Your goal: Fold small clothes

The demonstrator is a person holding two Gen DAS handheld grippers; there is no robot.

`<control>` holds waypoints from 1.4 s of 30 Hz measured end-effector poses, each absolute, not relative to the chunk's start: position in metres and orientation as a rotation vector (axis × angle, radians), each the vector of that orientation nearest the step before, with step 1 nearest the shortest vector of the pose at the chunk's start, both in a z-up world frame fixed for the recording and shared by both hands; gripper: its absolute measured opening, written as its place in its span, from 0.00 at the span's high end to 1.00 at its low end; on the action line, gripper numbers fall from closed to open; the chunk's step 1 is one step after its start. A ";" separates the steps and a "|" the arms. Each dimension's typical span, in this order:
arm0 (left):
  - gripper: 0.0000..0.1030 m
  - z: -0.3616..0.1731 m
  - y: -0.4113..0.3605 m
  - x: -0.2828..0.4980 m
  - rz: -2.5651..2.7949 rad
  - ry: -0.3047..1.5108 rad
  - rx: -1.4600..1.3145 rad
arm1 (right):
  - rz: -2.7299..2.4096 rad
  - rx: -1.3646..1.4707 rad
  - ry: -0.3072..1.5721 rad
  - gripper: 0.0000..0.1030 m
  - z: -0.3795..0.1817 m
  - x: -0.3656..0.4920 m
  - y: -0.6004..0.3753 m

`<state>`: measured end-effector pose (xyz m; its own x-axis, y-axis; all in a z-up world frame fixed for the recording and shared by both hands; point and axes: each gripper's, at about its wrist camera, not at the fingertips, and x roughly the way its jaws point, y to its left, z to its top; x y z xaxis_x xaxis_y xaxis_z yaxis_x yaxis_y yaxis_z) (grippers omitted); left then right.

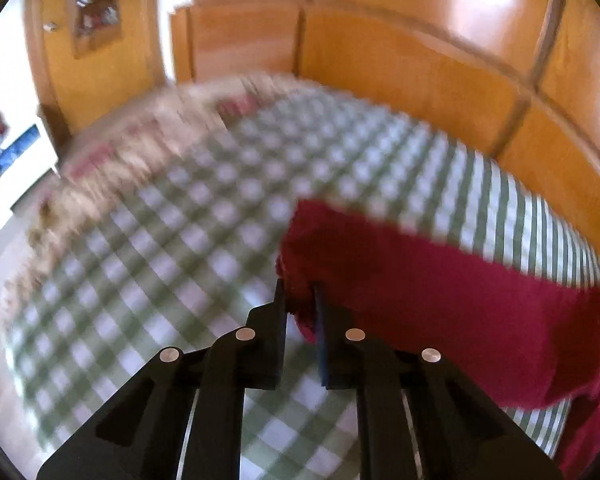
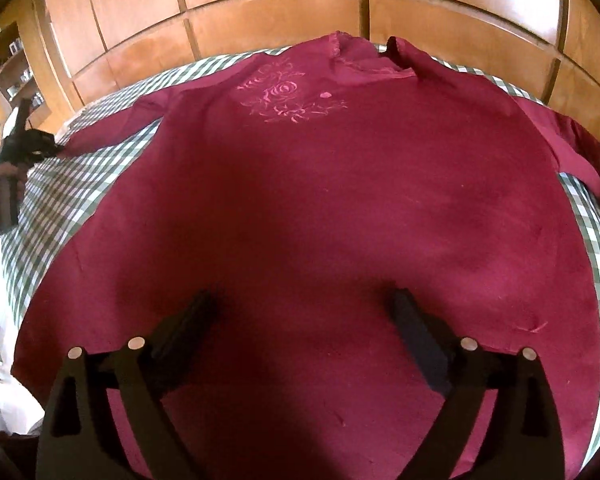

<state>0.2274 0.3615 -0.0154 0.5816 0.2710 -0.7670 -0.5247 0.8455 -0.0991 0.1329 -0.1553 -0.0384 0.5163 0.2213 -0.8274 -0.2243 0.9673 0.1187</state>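
A dark red top [image 2: 320,208] lies spread flat on a green and white checked bedcover [image 2: 68,204], neck at the far side, with pink rose embroidery [image 2: 288,98] on the chest. My right gripper [image 2: 303,296] hovers over the lower part of the top, jaws wide open and nothing between them. My left gripper [image 1: 299,296] is shut on the end of the top's left sleeve [image 1: 420,288], which stretches away to the right. In the right wrist view the left gripper [image 2: 30,142] shows at the far left, at the sleeve's tip, with a hand [image 2: 2,188] behind it.
Wooden wardrobe panels [image 2: 280,12] rise right behind the bed's far edge. A shelf niche [image 2: 12,64] with small items is at the left. A blurred floral blanket [image 1: 112,168] lies along the bed's far left side, and white furniture [image 1: 24,168] stands beyond it.
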 end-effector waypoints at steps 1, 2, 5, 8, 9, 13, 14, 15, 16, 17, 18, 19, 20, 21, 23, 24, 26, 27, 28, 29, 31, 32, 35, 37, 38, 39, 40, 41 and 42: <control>0.89 -0.009 0.367 0.225 0.500 0.804 -0.343 | 0.267 -0.007 0.992 0.09 -0.039 0.133 -0.155; 0.89 -0.002 0.376 0.221 0.544 0.777 -0.351 | 0.266 -0.012 0.991 0.09 -0.039 0.133 -0.154; 0.92 0.000 0.388 0.215 0.596 0.779 -0.341 | 0.264 -0.025 0.980 0.07 -0.042 0.132 -0.153; 0.91 -0.016 0.383 0.218 0.613 0.857 -0.289 | 0.262 -0.037 0.971 0.05 -0.044 0.132 -0.151; 0.90 -0.022 0.379 0.216 0.609 0.883 -0.300 | 0.261 -0.038 0.972 0.05 -0.044 0.133 -0.151; 0.59 -0.022 0.359 0.195 0.527 0.862 -0.414 | 0.266 -0.030 0.965 0.04 -0.044 0.133 -0.153; 0.47 -0.019 0.351 0.187 0.495 0.842 -0.428 | 0.266 -0.031 0.962 0.04 -0.044 0.132 -0.153; 0.44 -0.015 0.341 0.178 0.458 0.822 -0.437 | 0.265 -0.031 0.959 0.04 -0.045 0.131 -0.153; 0.44 -0.010 0.324 0.168 0.370 0.817 -0.445 | 0.265 -0.030 0.956 0.04 -0.045 0.130 -0.153; 0.44 -0.008 0.311 0.162 0.302 0.824 -0.448 | 0.265 -0.030 0.956 0.04 -0.044 0.130 -0.153; 0.44 -0.005 0.294 0.153 0.225 0.830 -0.445 | 0.266 -0.026 0.957 0.04 -0.043 0.130 -0.154; 0.44 -0.004 0.279 0.147 0.163 0.836 -0.438 | 0.267 -0.021 0.958 0.04 -0.041 0.129 -0.155; 0.44 -0.003 0.259 0.137 0.070 0.850 -0.429 | 0.269 -0.015 0.959 0.05 -0.040 0.128 -0.156; 0.44 -0.004 0.237 0.125 -0.020 0.871 -0.416 | 0.269 -0.006 0.959 0.05 -0.039 0.127 -0.158; 0.44 -0.007 0.201 0.105 -0.165 0.913 -0.397 | 0.261 0.024 0.953 0.05 -0.035 0.122 -0.168; 0.44 -0.010 0.187 0.096 -0.226 0.934 -0.397 | 0.256 0.034 0.951 0.05 -0.033 0.120 -0.172; 0.44 -0.017 0.155 0.073 -0.349 0.981 -0.399 | 0.239 0.052 0.944 0.05 -0.029 0.114 -0.183; 0.44 -0.020 0.145 0.064 -0.384 1.001 -0.400 | 0.228 0.057 0.939 0.05 -0.027 0.111 -0.189; 0.44 -0.024 0.135 0.057 -0.409 1.021 -0.394 | 0.211 0.067 0.935 0.05 -0.027 0.108 -0.198; 0.46 -0.029 0.124 0.049 -0.425 1.041 -0.382 | 0.201 0.076 0.936 0.05 -0.027 0.105 -0.204; 0.62 -0.039 0.111 0.038 -0.438 1.078 -0.374 | 0.184 0.089 0.940 0.05 -0.030 0.101 -0.215; 0.74 -0.045 0.105 0.034 -0.442 1.091 -0.379 | 0.180 0.089 0.938 0.05 -0.031 0.098 -0.218; 0.94 -0.049 0.096 0.026 -0.426 1.085 -0.371 | 0.177 0.068 0.928 0.05 -0.032 0.090 -0.223; 0.95 -0.048 0.095 0.022 -0.413 1.077 -0.369 | 0.180 0.032 0.927 0.05 -0.033 0.084 -0.223; 0.95 -0.047 0.094 0.016 -0.397 1.073 -0.351 | 0.186 0.020 0.927 0.05 -0.034 0.081 -0.225; 0.95 -0.048 0.095 0.014 -0.399 1.080 -0.364 | 0.190 0.015 0.928 0.05 -0.035 0.078 -0.227; 0.95 -0.049 0.096 0.011 -0.399 1.085 -0.377 | 0.195 0.017 0.928 0.05 -0.037 0.074 -0.229; 0.95 -0.052 0.095 0.008 -0.385 1.091 -0.379 | 0.200 0.016 0.921 0.05 -0.038 0.071 -0.231; 0.94 -0.054 0.095 0.008 -0.365 1.092 -0.359 | 0.203 0.012 0.916 0.05 -0.039 0.069 -0.232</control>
